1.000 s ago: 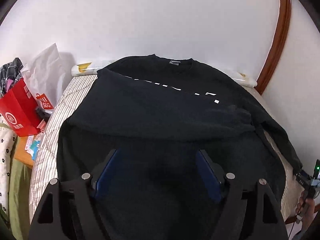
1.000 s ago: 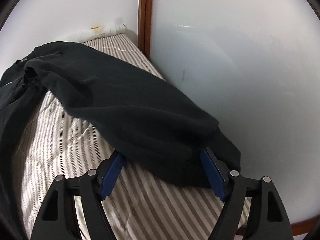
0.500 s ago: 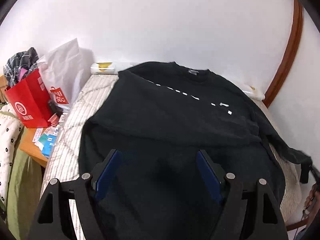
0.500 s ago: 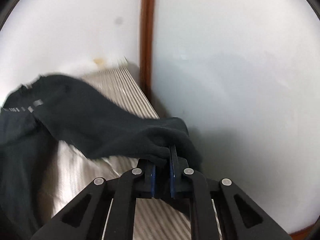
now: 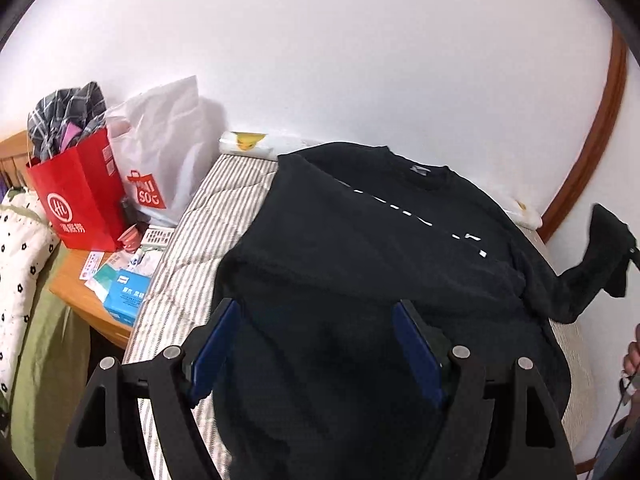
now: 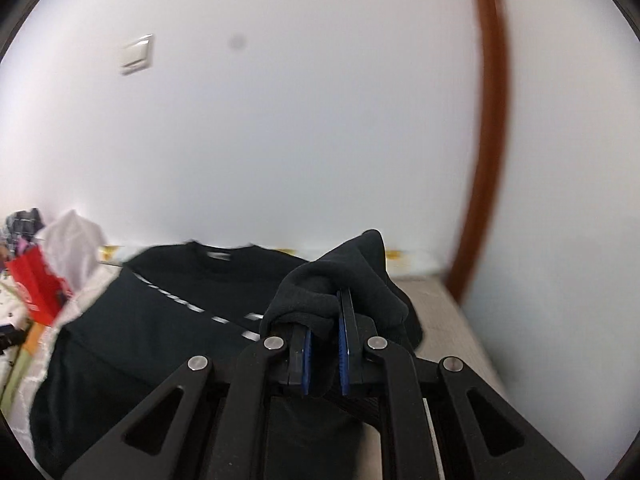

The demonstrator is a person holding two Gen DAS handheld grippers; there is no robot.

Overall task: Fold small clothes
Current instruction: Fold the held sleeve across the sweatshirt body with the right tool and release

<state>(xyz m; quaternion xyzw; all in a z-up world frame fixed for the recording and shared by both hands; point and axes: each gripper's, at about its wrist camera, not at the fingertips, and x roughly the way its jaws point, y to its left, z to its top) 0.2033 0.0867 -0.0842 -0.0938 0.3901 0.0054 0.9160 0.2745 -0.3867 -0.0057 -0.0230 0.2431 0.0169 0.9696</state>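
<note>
A black sweatshirt (image 5: 372,248) with a white dashed print lies spread on the striped bed (image 5: 208,216), collar at the far end. My left gripper (image 5: 316,344) is open and empty, hovering over the sweatshirt's lower body. My right gripper (image 6: 325,316) is shut on the cuff of the right sleeve (image 6: 344,276) and holds it lifted above the bed. The raised sleeve (image 5: 600,256) shows at the right edge of the left wrist view. The sweatshirt body (image 6: 160,320) lies to the left below the right gripper.
A red paper bag (image 5: 80,200) and a white plastic bag (image 5: 168,152) stand on a wooden side table (image 5: 76,280) left of the bed, with small boxes. White walls and a brown wooden trim (image 5: 600,120) close the far and right sides.
My right gripper closed on the sleeve cuff, lifted it off the bed and swung left toward the sweatshirt body. My left gripper stayed open and pulled back and up a little.
</note>
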